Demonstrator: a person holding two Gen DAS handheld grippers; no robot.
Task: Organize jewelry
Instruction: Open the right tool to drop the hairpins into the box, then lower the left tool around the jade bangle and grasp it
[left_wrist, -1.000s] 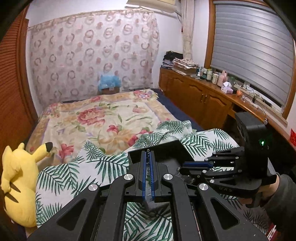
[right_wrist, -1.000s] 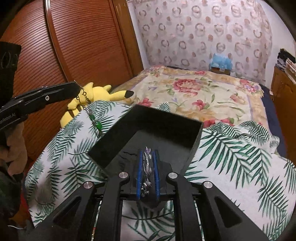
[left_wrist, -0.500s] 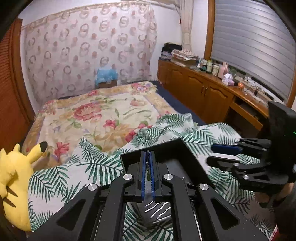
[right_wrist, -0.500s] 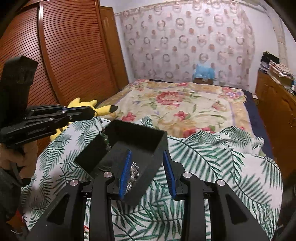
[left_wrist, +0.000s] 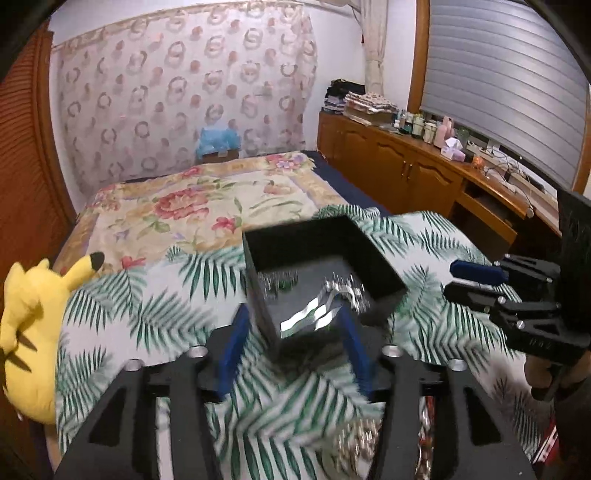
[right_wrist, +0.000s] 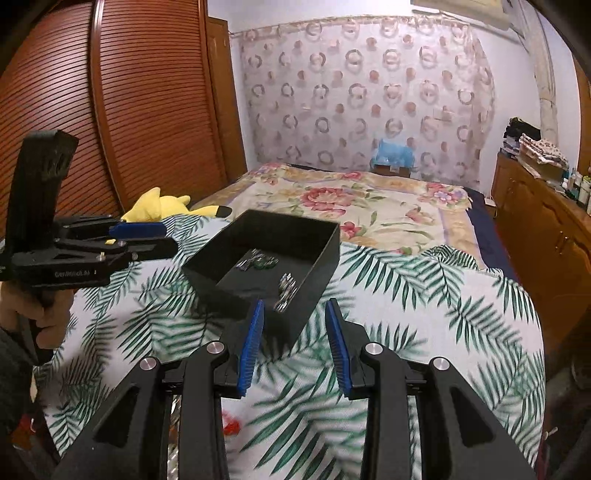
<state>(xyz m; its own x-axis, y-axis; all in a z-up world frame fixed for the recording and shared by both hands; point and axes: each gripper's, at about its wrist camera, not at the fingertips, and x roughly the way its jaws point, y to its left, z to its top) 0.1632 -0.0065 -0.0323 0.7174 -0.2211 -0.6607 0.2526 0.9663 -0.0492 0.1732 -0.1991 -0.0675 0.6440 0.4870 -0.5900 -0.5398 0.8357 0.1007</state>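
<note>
Black box, green-beaded necklace, silver chain inside

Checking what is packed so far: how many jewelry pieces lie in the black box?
2: a green-beaded chain near the box's middle, a silver chain by its near wall. Others may be hidden.

Both wrist cameras near, angled down along their fingers, facing the far curtain, sharing the black box.

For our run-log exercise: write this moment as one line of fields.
left gripper: open, jaws just opened, nothing held | right gripper: open, nothing held | black box: on leaf-print cloth, holds green-stone necklace and silver chain
</note>
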